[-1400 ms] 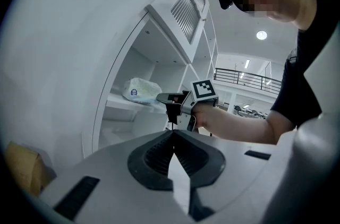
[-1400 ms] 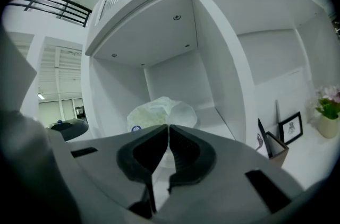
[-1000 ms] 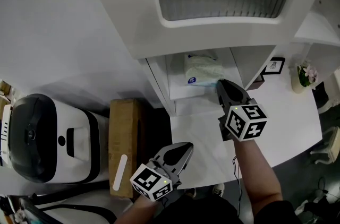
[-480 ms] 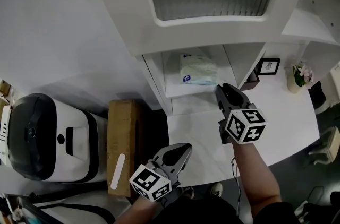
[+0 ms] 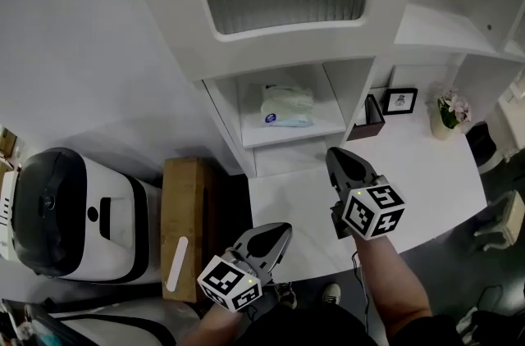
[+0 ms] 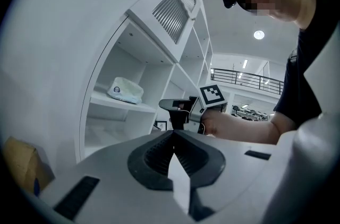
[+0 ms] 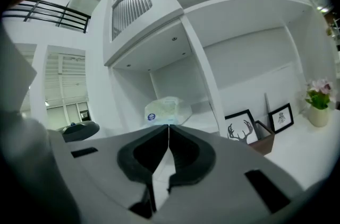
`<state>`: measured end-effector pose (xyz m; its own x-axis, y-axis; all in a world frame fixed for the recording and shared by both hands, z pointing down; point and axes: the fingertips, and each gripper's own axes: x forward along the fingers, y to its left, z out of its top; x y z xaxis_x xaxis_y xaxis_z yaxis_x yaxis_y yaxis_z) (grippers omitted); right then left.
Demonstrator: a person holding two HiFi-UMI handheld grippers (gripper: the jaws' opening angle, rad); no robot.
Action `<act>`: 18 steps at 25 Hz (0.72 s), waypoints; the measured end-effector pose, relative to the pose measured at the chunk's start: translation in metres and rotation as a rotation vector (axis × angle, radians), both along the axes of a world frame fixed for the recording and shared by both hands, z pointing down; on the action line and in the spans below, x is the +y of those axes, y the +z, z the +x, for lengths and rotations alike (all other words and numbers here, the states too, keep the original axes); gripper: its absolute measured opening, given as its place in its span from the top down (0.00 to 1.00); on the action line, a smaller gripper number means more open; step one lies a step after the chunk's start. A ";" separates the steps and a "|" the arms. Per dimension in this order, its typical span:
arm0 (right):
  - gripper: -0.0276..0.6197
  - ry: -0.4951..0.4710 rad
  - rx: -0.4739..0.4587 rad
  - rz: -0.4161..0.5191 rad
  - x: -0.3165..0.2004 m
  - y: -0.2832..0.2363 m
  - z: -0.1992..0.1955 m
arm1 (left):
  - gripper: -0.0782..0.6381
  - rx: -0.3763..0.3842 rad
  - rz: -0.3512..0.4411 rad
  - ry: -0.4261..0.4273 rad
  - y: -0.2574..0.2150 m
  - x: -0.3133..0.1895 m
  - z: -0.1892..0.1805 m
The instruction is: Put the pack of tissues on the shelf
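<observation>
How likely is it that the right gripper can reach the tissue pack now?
Probably yes. The right gripper sits in front of the open shelf, pointing toward the tissue pack, with nothing between them. Its jaws are together, so they'd need opening first.

Pale green tissue pack (image 5: 287,105) with blue mark; white shelf (image 5: 297,132); brown cardboard box (image 5: 182,213); pink flowers (image 5: 452,102).

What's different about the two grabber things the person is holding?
The right gripper reaches out over the white counter, nearer the shelf where the pack of tissues lies. The left gripper sits back near the counter's front edge, beside the cardboard box. The right gripper points at the tissues, while the left gripper points toward the right one. Both have shut fingers, hold nothing, and carry a checkered cube.
</observation>
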<state>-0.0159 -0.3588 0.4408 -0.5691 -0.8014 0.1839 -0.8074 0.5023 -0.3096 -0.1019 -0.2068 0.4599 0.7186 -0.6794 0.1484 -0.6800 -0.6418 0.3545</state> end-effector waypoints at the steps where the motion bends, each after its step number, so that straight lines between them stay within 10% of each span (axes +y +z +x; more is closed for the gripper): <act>1: 0.95 -0.010 0.000 0.000 0.006 -0.001 0.000 | 0.88 0.000 0.002 0.000 -0.001 0.002 0.003; 18: 0.95 -0.101 -0.004 -0.004 0.099 -0.010 0.025 | 0.88 0.049 0.014 0.004 -0.011 0.051 0.047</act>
<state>0.0092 -0.2599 0.4306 -0.6474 -0.7394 0.1846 -0.7517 0.5795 -0.3149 -0.0548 -0.1558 0.4492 0.7275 -0.6782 0.1037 -0.6595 -0.6496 0.3783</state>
